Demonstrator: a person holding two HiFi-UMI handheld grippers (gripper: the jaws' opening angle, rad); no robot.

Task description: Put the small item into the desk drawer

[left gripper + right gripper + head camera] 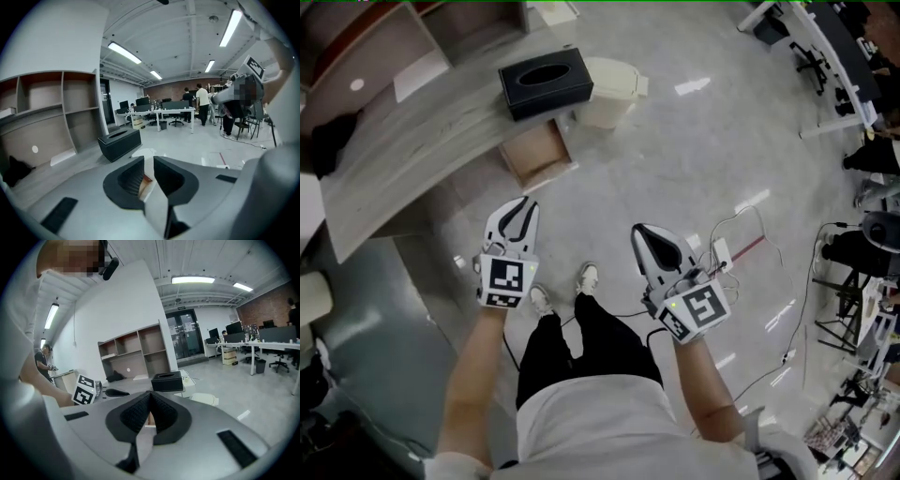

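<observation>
Head view: left gripper [523, 205], ribbed jaws slightly apart; right gripper [640, 230], jaws together.

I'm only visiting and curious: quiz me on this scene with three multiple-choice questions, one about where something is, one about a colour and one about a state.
1. Where is the tissue box?
A. on the desk
B. on the floor
C. on a chair

2. What colour is the tissue box?
A. white
B. black
C. red

3. How is the desk drawer?
A. shut
B. pulled open
C. taken out and turned upside down

Answers:
1. A, it sits near the desk's edge.
2. B, it looks black in all three views.
3. B, its brown inside shows below the desk's edge.
</observation>
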